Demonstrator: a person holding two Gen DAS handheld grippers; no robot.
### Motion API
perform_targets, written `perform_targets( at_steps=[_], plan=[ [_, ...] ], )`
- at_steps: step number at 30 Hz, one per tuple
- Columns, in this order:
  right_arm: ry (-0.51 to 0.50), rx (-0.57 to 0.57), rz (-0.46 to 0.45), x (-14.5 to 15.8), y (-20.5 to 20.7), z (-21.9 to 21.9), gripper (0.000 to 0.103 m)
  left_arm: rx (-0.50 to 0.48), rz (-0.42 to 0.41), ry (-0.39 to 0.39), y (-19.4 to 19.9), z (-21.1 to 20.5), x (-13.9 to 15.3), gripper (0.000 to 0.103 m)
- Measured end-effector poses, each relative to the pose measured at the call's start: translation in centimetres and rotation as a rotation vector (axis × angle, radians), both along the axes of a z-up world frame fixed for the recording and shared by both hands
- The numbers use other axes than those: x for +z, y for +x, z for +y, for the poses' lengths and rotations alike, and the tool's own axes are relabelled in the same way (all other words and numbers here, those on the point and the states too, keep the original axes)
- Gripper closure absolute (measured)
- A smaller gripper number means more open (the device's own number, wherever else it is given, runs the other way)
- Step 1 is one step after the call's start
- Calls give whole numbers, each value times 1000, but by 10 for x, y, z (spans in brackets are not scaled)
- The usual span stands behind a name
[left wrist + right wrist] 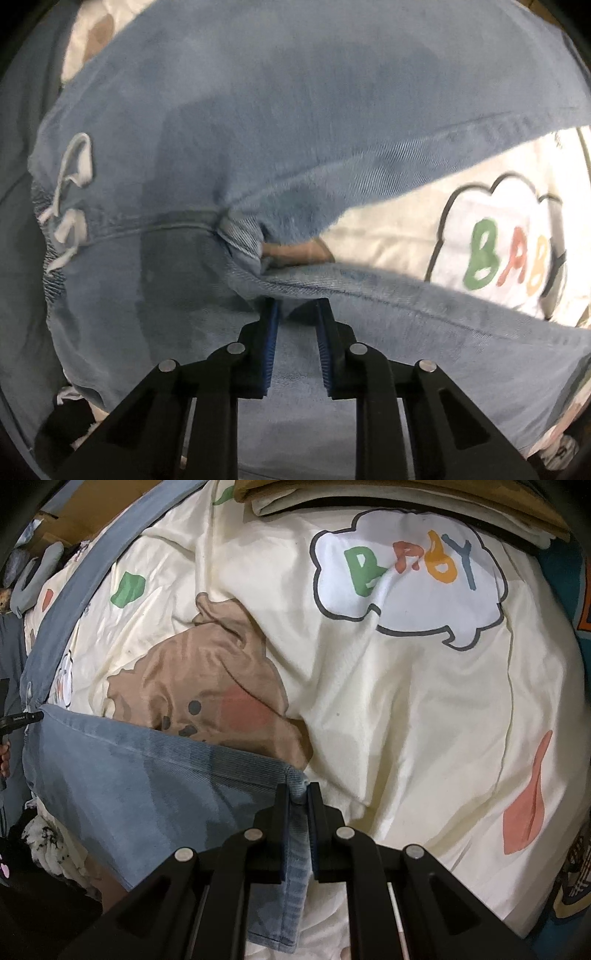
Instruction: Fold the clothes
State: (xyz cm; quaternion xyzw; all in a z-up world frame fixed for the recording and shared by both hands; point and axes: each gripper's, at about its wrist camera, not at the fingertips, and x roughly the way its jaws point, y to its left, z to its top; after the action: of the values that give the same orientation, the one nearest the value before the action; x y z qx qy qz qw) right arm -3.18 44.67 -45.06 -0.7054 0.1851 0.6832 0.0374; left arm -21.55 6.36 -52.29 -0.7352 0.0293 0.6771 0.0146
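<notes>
Light blue denim trousers [258, 129] lie spread on a cream bedspread, with a white drawstring [74, 173] at the waist on the left. My left gripper [299, 306] points down at the crotch, by the inner leg seam. Its blue pads [271, 347] stand a narrow gap apart, with denim showing flat between them, so it is open. In the right wrist view, my right gripper [299, 790] is shut on the hem corner of one trouser leg [129, 782]. The hem runs back between its fingers.
The cream bedspread [388, 720] shows a brown bear print and a "BABY" cloud [406, 572]. Folded brown and cream cloth [406, 502] lies at the far edge. Grey items [33, 576] sit far left, and patterned fabric [48, 842] lies at the lower left.
</notes>
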Motion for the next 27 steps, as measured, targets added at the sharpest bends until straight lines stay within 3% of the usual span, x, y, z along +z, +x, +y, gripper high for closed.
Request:
perform_targets(
  at_steps=[5, 14, 17, 23, 27],
  plan=[
    [-5, -10, -17, -9, -4, 2, 95, 37, 11, 8, -7, -1, -14, 83],
    [29, -15, -18, -13, -10, 1, 95, 88, 113, -3, -18, -17, -6, 83],
    [51, -15, -22, -14, -11, 0, 95, 106, 141, 26, -14, -25, -1, 83],
    [64, -31, -46, -22, -15, 1, 95, 159, 172, 73, 11, -68, 24, 83],
    [72, -33, -57, -26, -19, 1, 95, 238, 177, 47, 35, -110, 30, 83]
  ],
)
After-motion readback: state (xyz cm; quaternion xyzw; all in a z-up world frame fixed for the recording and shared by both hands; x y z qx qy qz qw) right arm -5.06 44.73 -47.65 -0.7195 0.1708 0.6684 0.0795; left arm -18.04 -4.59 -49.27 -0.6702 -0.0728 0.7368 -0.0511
